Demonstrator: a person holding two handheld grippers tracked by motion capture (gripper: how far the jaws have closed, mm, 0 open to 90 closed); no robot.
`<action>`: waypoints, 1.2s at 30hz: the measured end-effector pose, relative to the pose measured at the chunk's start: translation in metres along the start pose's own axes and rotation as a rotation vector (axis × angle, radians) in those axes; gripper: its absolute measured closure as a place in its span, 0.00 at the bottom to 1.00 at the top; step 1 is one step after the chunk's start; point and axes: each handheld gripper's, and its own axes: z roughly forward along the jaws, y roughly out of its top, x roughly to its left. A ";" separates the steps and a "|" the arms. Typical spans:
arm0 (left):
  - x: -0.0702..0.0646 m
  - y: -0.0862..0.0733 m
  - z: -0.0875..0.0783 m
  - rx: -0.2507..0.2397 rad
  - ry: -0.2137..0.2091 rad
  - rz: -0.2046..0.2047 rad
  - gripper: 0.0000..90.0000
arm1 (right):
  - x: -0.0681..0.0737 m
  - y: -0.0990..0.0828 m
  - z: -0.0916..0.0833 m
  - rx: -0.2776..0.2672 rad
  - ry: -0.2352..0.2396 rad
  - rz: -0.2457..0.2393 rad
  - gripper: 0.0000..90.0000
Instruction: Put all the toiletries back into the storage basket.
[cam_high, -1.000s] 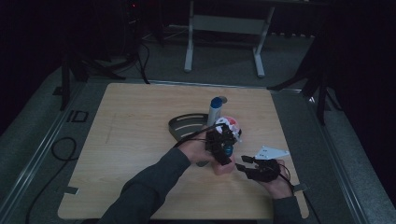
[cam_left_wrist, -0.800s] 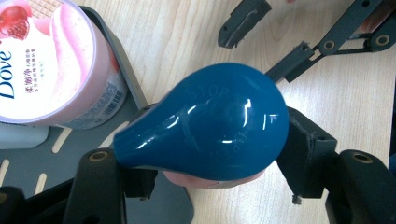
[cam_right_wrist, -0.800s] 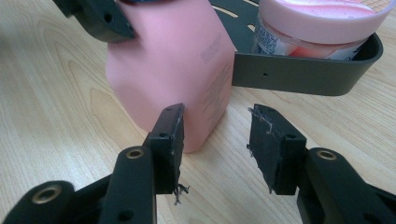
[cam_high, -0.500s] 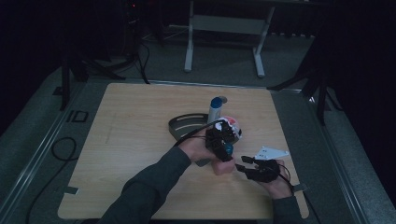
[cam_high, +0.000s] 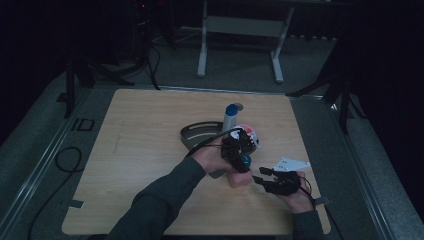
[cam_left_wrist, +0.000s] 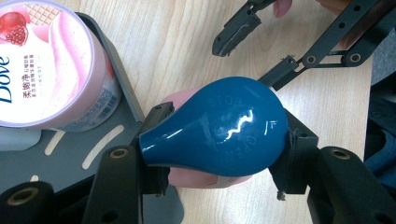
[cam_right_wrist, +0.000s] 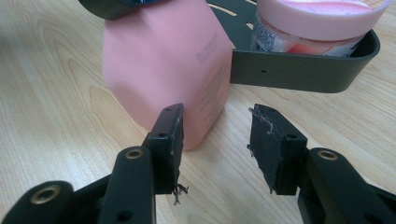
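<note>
Left gripper view puts the blue cap (cam_left_wrist: 219, 133) of the pink bottle (cam_left_wrist: 180, 100) squarely between your left hand-held gripper (cam_left_wrist: 219, 140) jaws. Those jaws have just been closing, and both pads now press on the cap's sides. The bottle stands upright on the counter (cam_high: 150, 150), near the middle, just in front of the dark tray (cam_high: 195, 134) that holds the Dove tub (cam_left_wrist: 46, 70).

In the right gripper view, your right hand-held gripper (cam_right_wrist: 217, 135) stands spread. One pad sits just beside the bottle's lower corner, and the other is off to the side over bare wood. It grips nothing.

The risk, as I judge it, lies in that loose base. If you twist or pull the cap now, the whole bottle may turn or tip with it, because nothing pins the body. The cap is smooth, rounded and glossy, so the pads may also slide off it under force. A tipping bottle would likely knock the tray edge or the tub.

In the high view, your left forearm (cam_high: 165, 190) reaches in diagonally from the near edge, hand above the bottle with the jaws pointing down. Your right hand (cam_high: 295, 195) lies low at the near right, jaws aimed left toward the bottle's base. A tall blue-capped bottle (cam_high: 231, 117) stands farther back, clear of both.
</note>
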 end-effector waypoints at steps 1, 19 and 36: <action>0.000 0.000 0.000 0.002 0.001 -0.001 0.53 | 0.000 0.000 0.000 0.000 0.000 0.000 0.60; 0.000 -0.002 -0.021 0.007 0.024 0.009 0.53 | -0.002 -0.003 -0.001 0.004 -0.002 0.010 0.60; 0.016 -0.010 -0.046 0.002 0.077 -0.031 0.53 | -0.003 -0.004 0.000 0.008 0.002 0.014 0.60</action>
